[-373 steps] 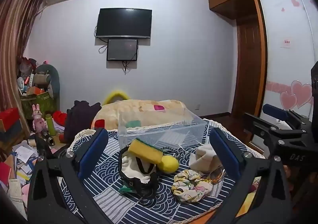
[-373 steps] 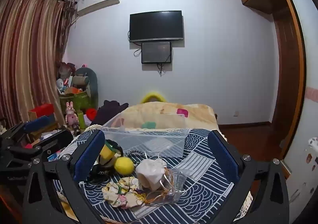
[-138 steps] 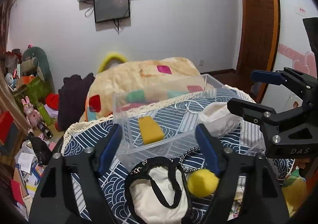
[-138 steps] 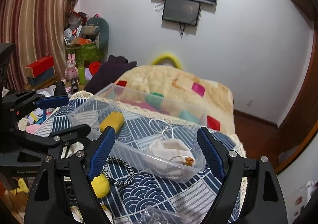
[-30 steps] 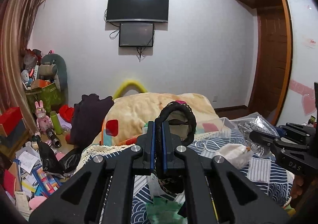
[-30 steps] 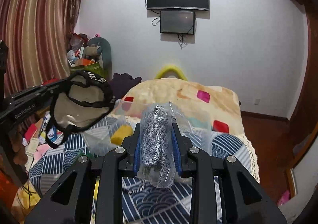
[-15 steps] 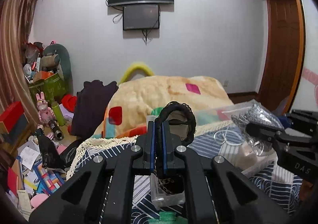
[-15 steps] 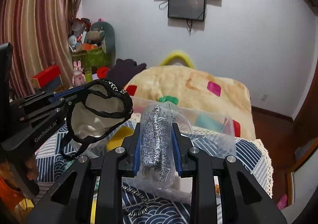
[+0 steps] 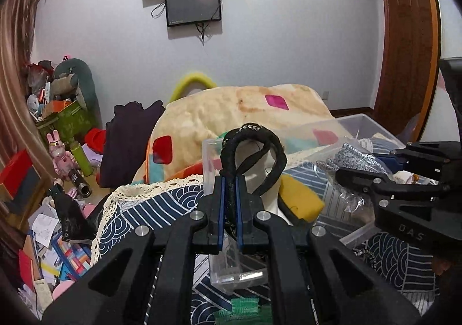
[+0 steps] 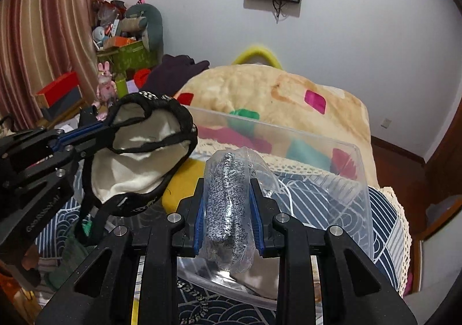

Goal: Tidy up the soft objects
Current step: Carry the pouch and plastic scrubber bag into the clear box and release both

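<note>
My left gripper (image 9: 228,195) is shut on the black rim of a cream pouch with black trim (image 10: 135,163), held over the left end of the clear plastic bin (image 10: 355,175). The rim loops above the fingers in the left wrist view (image 9: 254,134). My right gripper (image 10: 228,206) is shut on a grey knit item in a clear plastic bag (image 10: 228,195), held above the bin; it also shows in the left wrist view (image 9: 355,157). A yellow sponge (image 9: 300,198) lies inside the bin. A green item (image 9: 245,306) lies below my left gripper.
The bin sits on a navy wave-pattern cloth (image 9: 144,209) with a lace edge. A beige blanket with coloured patches (image 10: 274,94) lies behind it. Clutter, toys and boxes (image 9: 57,151) fill the floor at left. A black braided band (image 10: 190,290) lies by the bin's front.
Both grippers have moved forward and lower, closer to the bin, each still holding its item. The pouch and the bagged knit now hang over the bin.
</note>
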Available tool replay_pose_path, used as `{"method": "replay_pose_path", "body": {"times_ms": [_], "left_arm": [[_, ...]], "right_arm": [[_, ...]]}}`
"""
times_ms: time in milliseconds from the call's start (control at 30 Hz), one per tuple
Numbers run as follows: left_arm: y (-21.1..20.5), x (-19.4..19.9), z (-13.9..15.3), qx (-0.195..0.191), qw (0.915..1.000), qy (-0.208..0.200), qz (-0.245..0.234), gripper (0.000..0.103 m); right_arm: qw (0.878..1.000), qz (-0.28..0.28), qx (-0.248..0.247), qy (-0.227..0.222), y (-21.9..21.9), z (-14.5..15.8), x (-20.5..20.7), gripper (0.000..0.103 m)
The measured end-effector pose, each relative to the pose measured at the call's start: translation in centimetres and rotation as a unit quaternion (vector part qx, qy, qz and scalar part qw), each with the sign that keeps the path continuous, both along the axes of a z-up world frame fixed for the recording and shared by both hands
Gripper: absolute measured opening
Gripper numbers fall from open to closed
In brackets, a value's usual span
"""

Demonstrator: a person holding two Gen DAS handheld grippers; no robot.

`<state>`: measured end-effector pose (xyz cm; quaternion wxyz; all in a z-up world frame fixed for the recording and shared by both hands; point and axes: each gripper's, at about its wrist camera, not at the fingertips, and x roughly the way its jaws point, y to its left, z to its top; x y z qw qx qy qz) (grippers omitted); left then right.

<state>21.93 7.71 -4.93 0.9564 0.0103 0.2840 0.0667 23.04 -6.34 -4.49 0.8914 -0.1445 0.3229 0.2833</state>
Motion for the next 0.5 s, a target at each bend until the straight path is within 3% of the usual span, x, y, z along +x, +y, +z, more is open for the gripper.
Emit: {"method": "replay_pose_path", "body": {"times_ms": [233,400,500], "left_arm": [[-0.1,0.1,-0.6,0.003,0.9998,0.02,-0.007,0.006],[-0.5,-0.6,-0.2,0.008,0.9996,0.02,-0.016,0.008],[-0.6,-1.2,0.3,0.007,0.9996,0.016,-0.022,0.014]], "right_arm": [[1.0,-0.002,-0.023,0.002,0.0,-0.5,-0.3,0.027],[1.0,-0.004,-0.016,-0.005,-0.6,0.2,-0.7,0.044],[1.0,-0.004,-0.014,-0.018,-0.9,0.7,-1.5,0.047]]}}
